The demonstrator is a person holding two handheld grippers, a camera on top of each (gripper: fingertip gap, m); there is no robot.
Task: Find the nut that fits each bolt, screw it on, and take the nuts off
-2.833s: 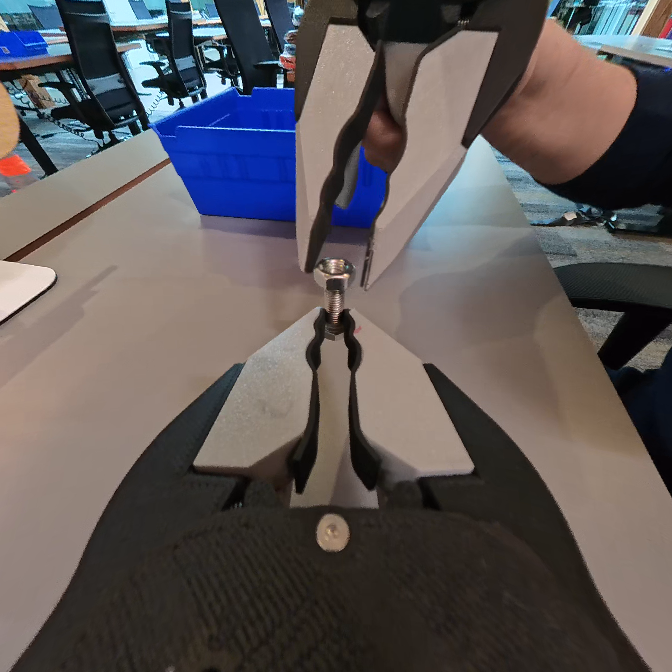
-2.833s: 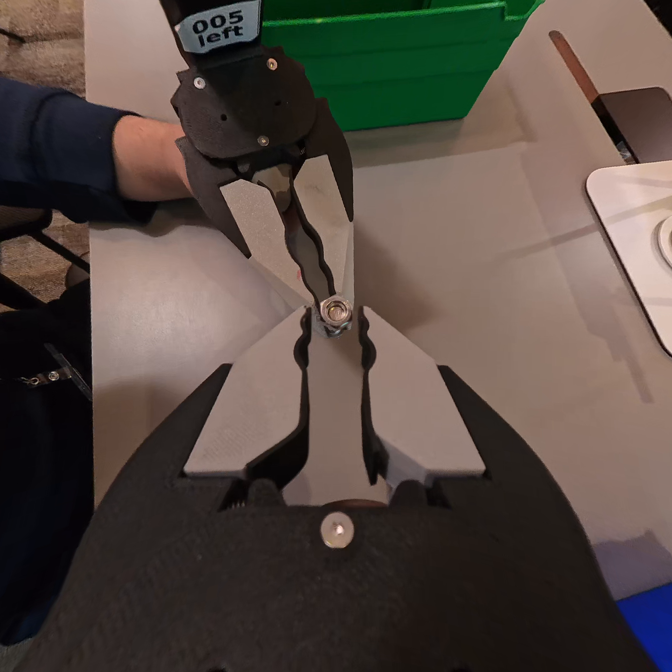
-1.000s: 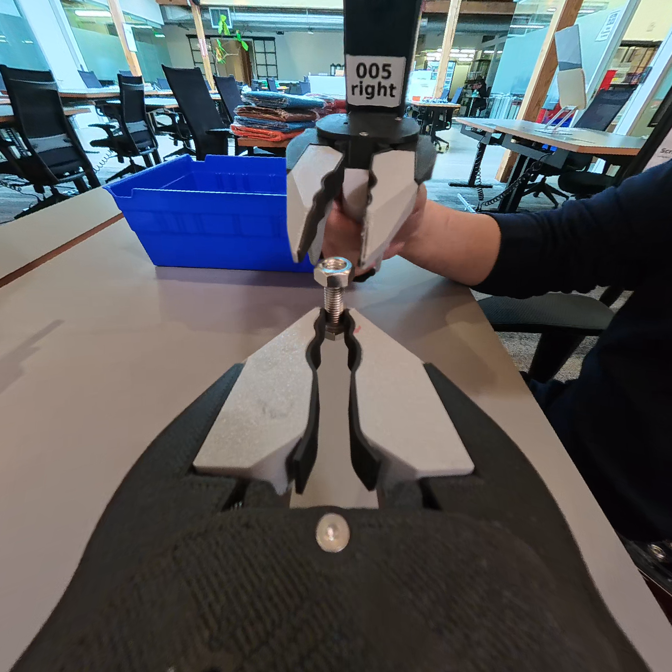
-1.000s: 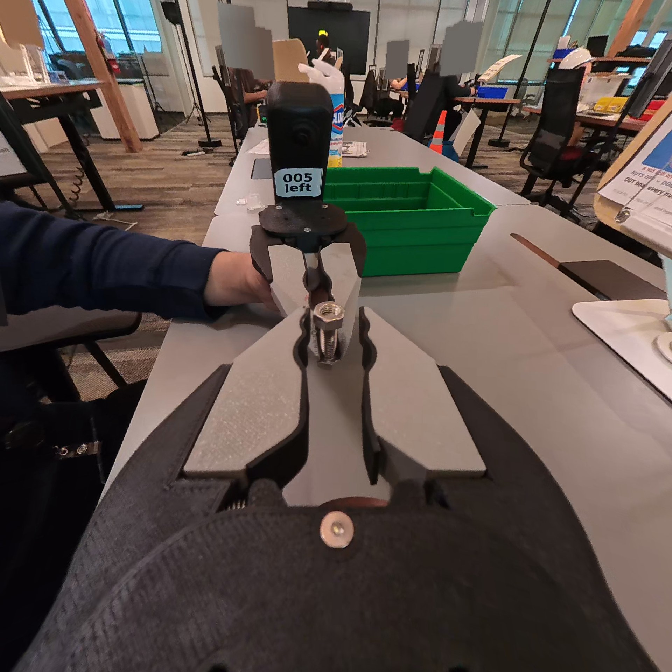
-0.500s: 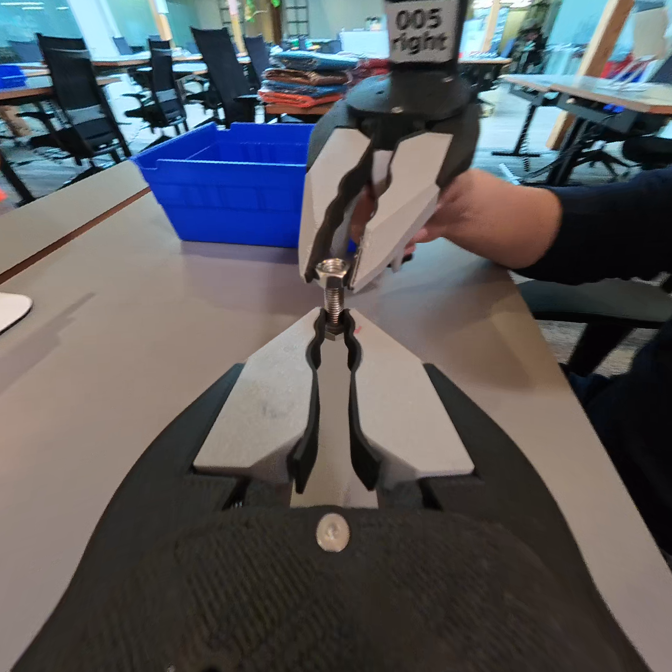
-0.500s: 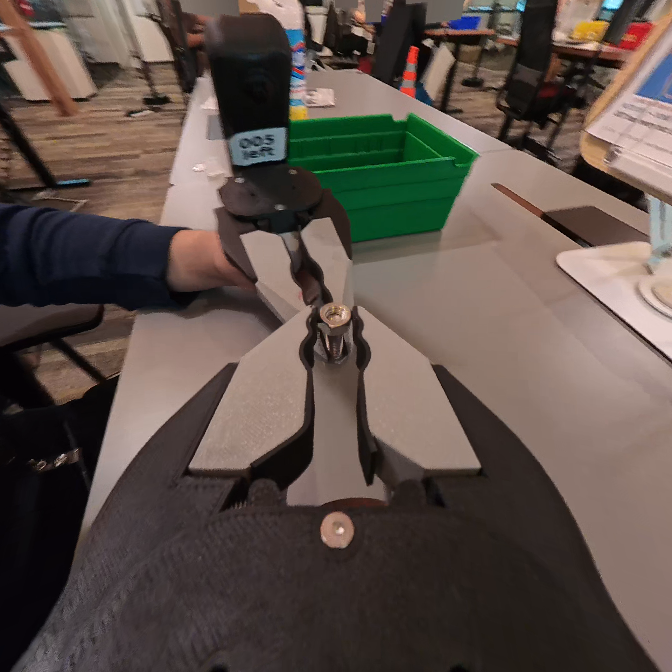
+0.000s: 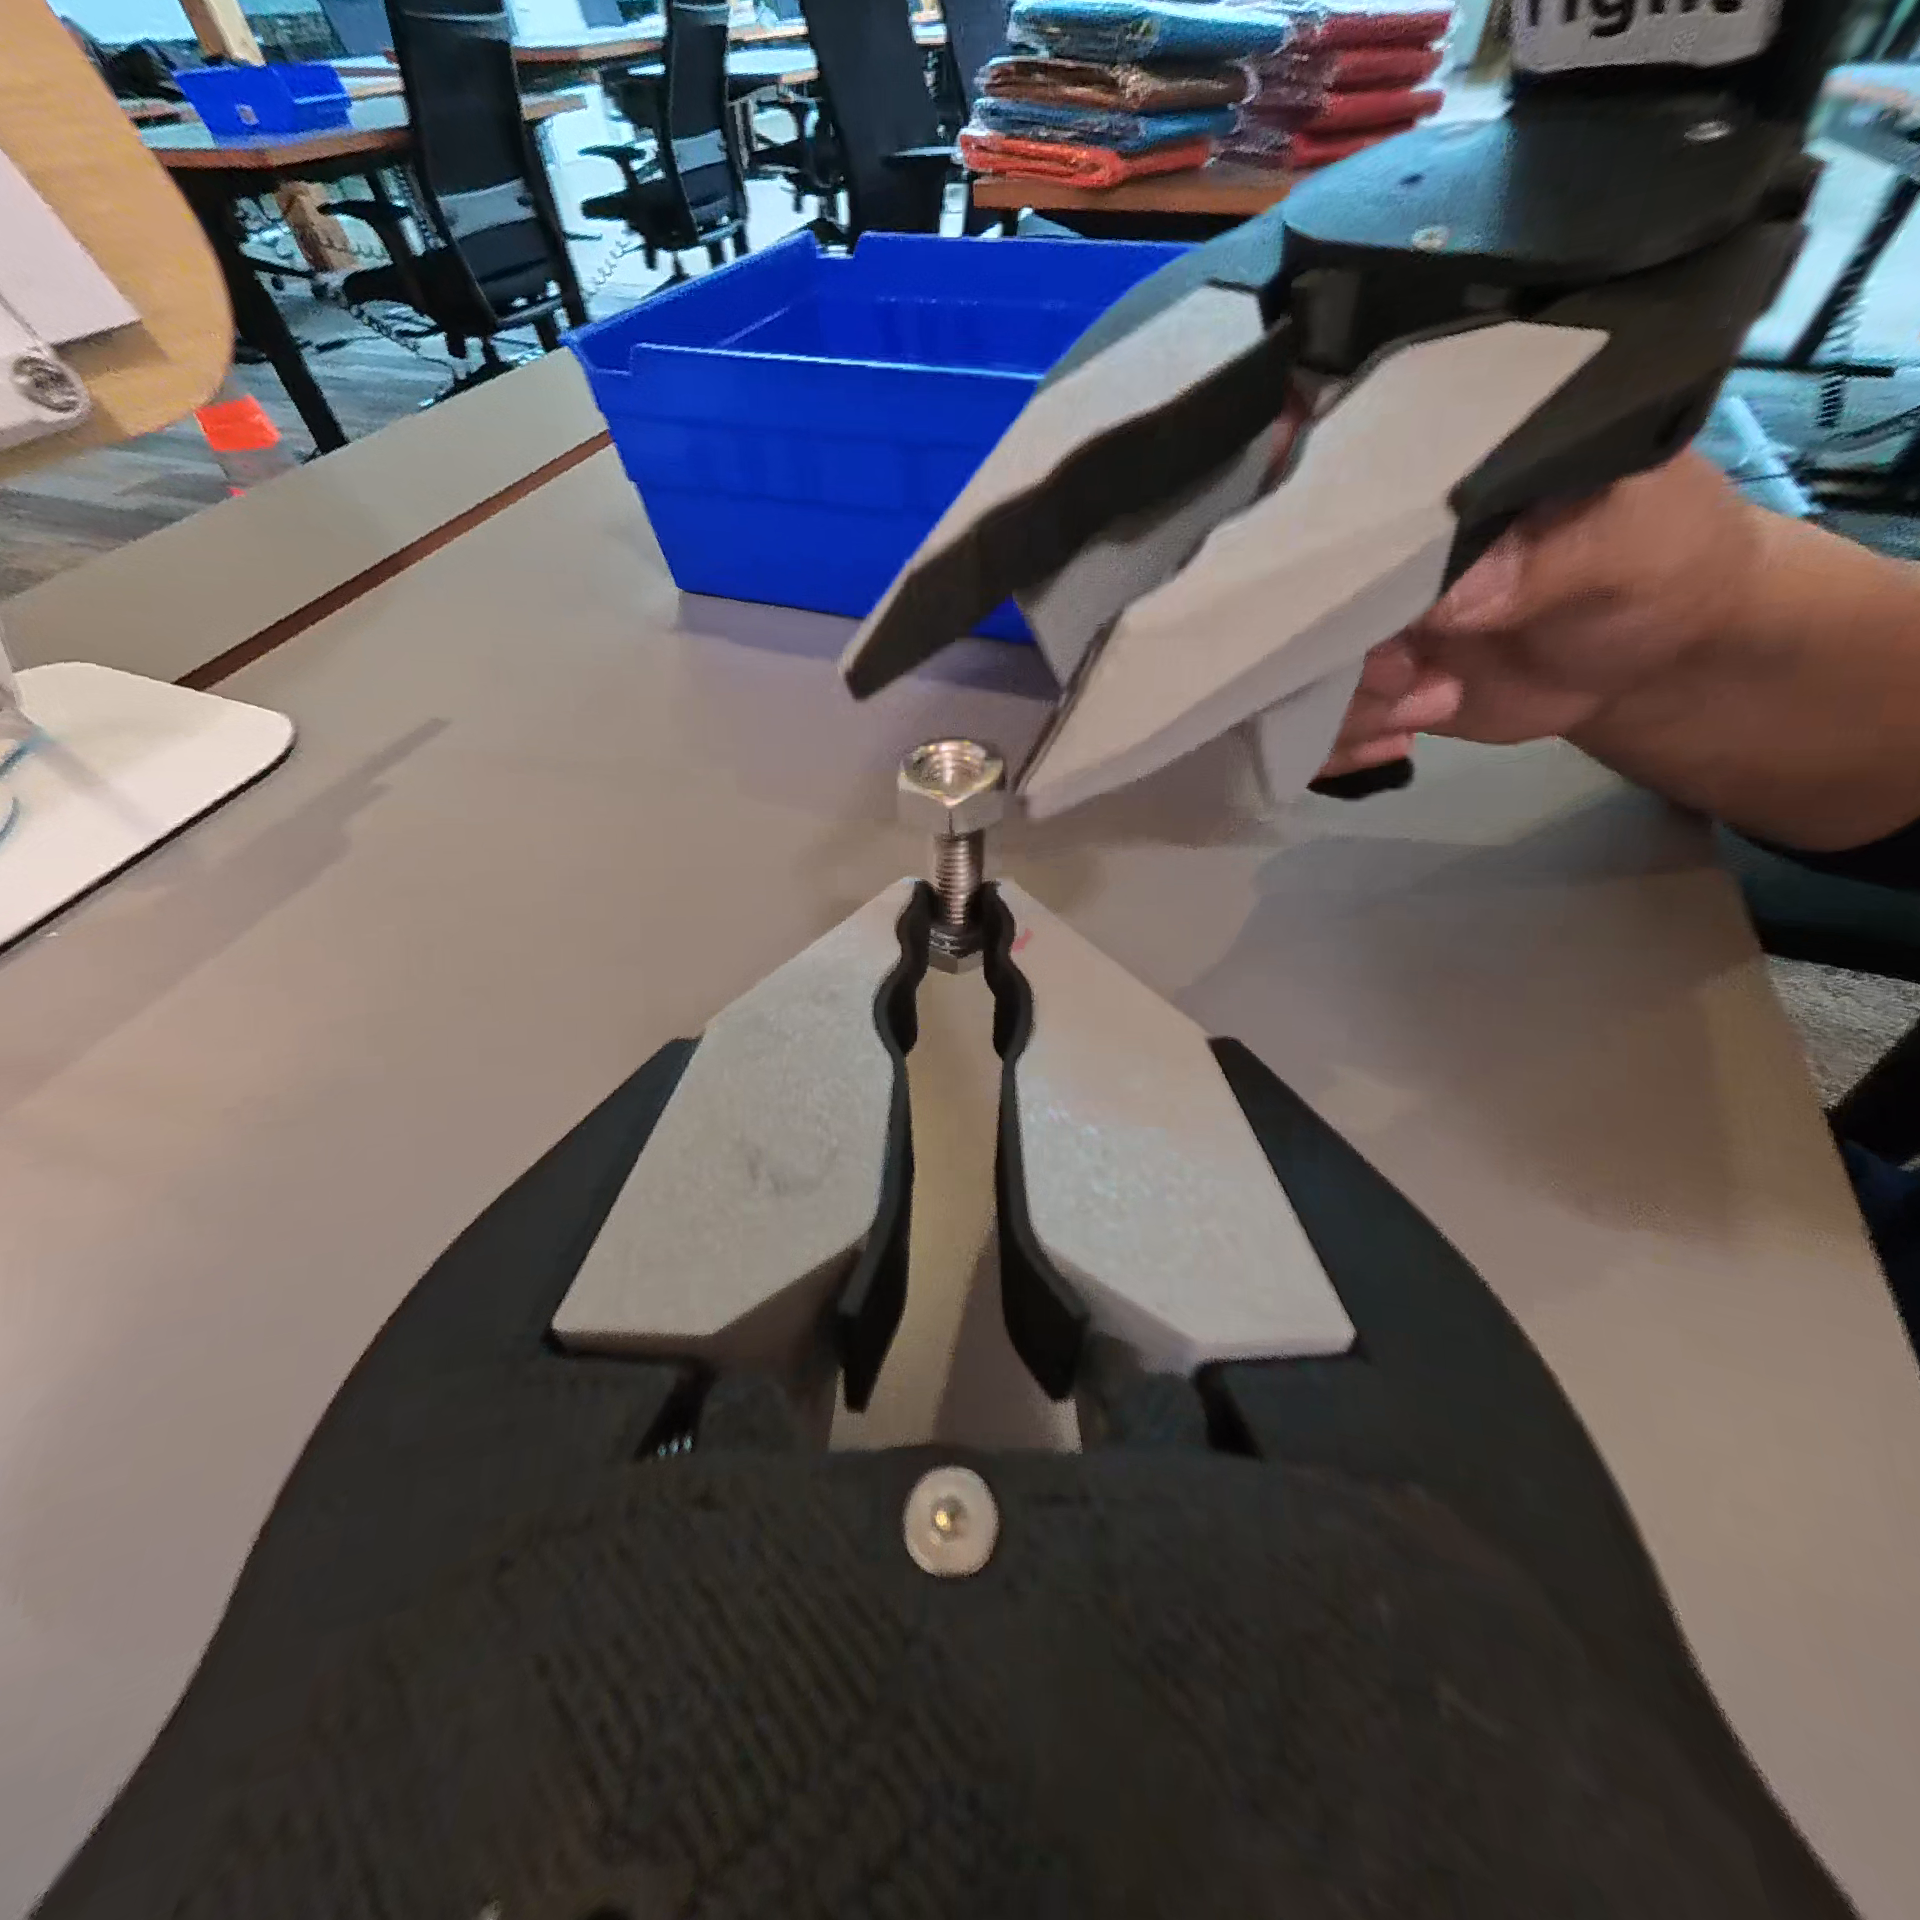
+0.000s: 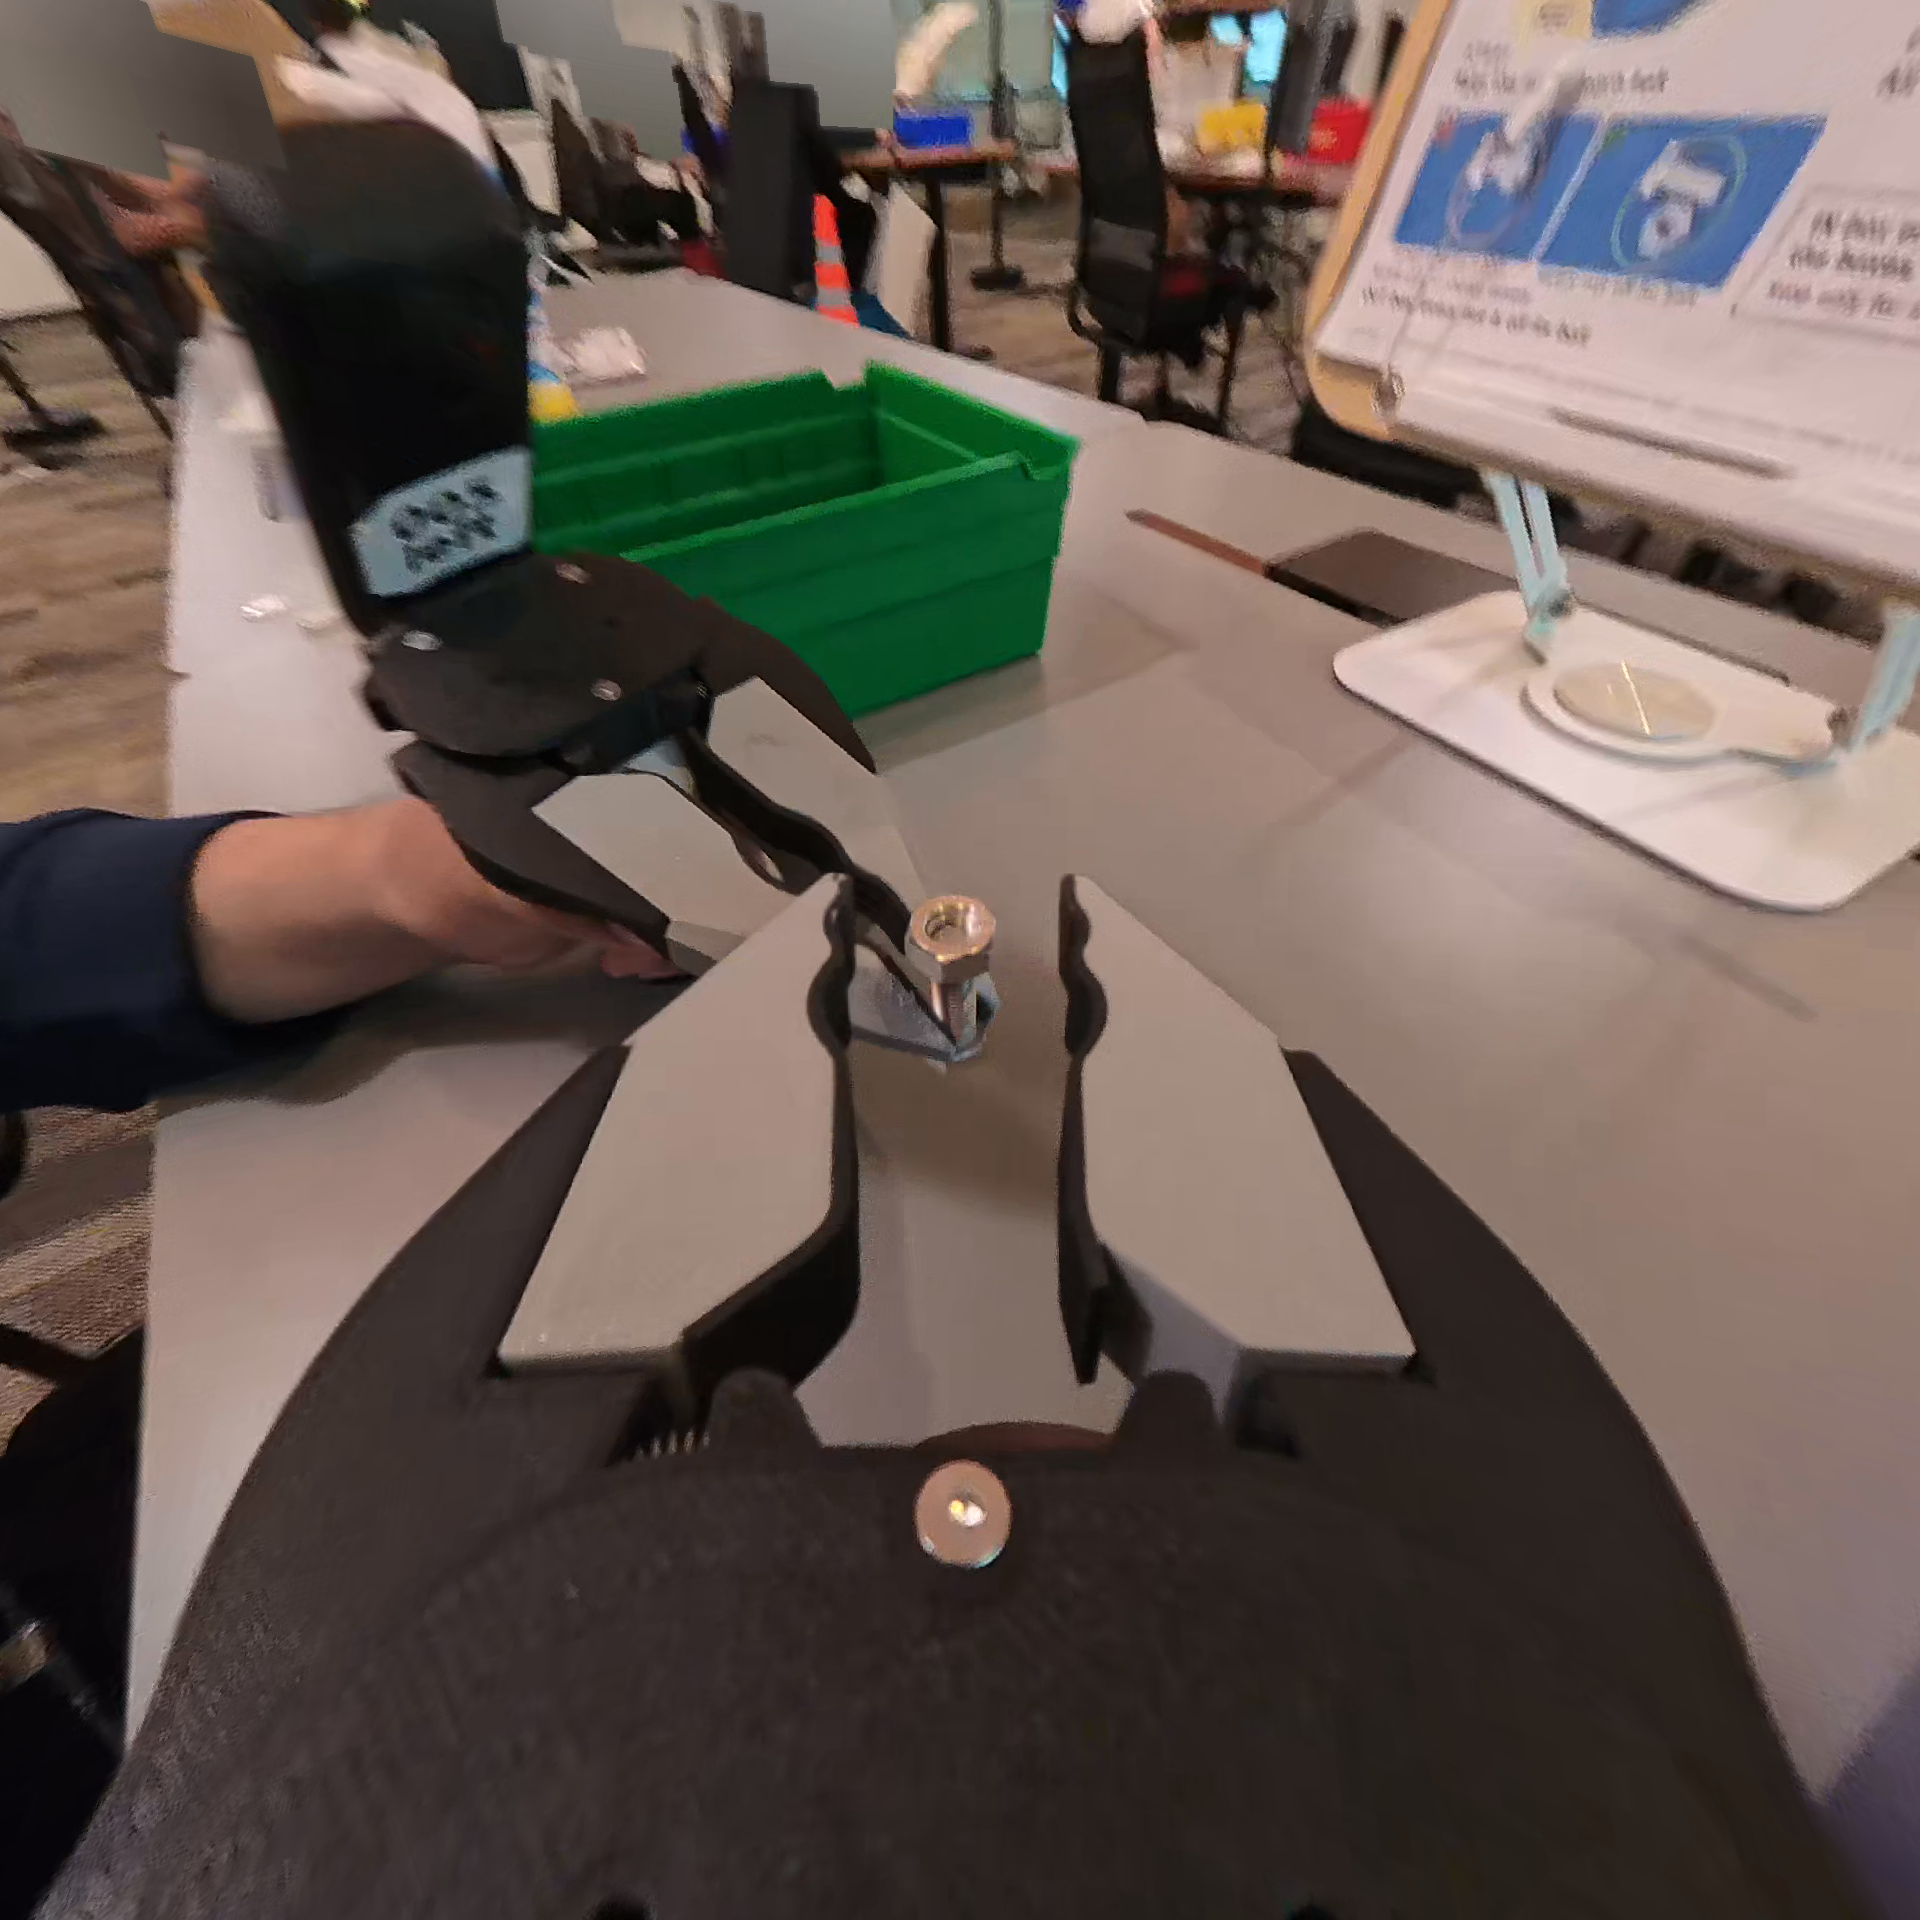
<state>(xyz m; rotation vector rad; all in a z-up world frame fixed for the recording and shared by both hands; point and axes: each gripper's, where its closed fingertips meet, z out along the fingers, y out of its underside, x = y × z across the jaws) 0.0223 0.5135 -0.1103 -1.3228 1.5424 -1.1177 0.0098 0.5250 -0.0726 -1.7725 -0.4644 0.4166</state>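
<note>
My left gripper (image 7: 954,920) is shut on the hex head of a steel bolt (image 7: 956,864) and holds it upright above the grey table (image 7: 520,831). A steel nut (image 7: 953,784) sits on the top of the bolt's thread. My right gripper (image 8: 954,902) is open, its fingertips on either side of the nut (image 8: 951,933) and not touching it. In the left wrist view the right gripper (image 7: 940,740) comes in tilted from the upper right. The left gripper (image 8: 925,1013) shows in the right wrist view, coming in from the left with the bolt.
A blue bin (image 7: 862,416) stands on the table behind the bolt in the left wrist view. A green bin (image 8: 831,530) stands at the far side in the right wrist view. A white stand base (image 8: 1662,758) with a tilted instruction board is at the right. Only a small space, under 4 cm, lies between the two pairs of fingers.
My right gripper has opened off the nut and tilted to one side. The left gripper still holds the bolt upright; the nut stays at the top of the thread.
</note>
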